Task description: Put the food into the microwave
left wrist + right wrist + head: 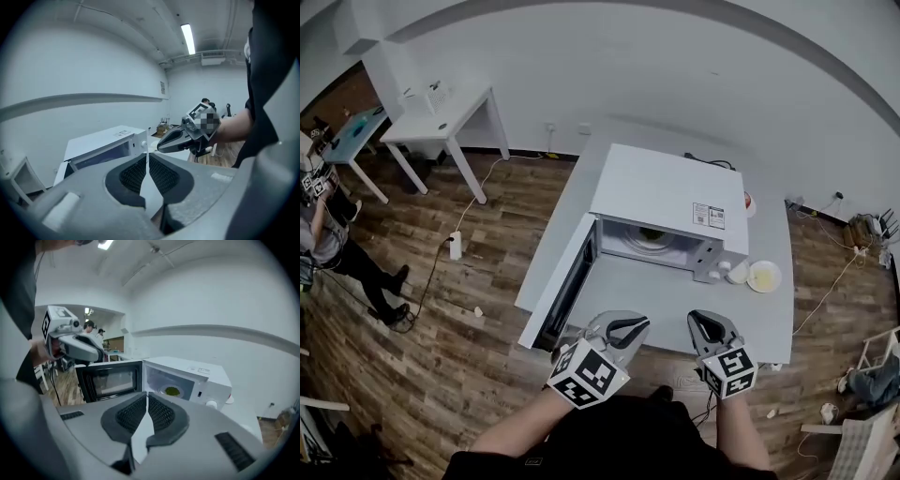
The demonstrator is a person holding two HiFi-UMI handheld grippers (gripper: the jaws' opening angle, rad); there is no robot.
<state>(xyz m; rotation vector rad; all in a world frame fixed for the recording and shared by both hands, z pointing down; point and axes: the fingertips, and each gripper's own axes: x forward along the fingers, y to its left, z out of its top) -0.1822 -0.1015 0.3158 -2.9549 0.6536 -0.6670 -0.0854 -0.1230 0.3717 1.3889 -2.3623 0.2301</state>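
Note:
A white microwave (666,192) stands on the pale table (661,292) with its door (567,292) swung open to the left. Inside it sits a white plate of green food (172,391), a dark green patch (652,234) in the head view. Both grippers hover over the table's near edge, short of the microwave and pointing towards it. My left gripper (628,330) is shut with nothing between its pads (136,173). My right gripper (703,326) is shut and empty as well, its tips meeting (146,397) in line with the open cavity.
A small pale dish (763,276) and a white rounded object (737,272) lie on the table to the right of the microwave. A white desk (441,117) stands at the back left, with a person (328,234) on the wooden floor at the far left.

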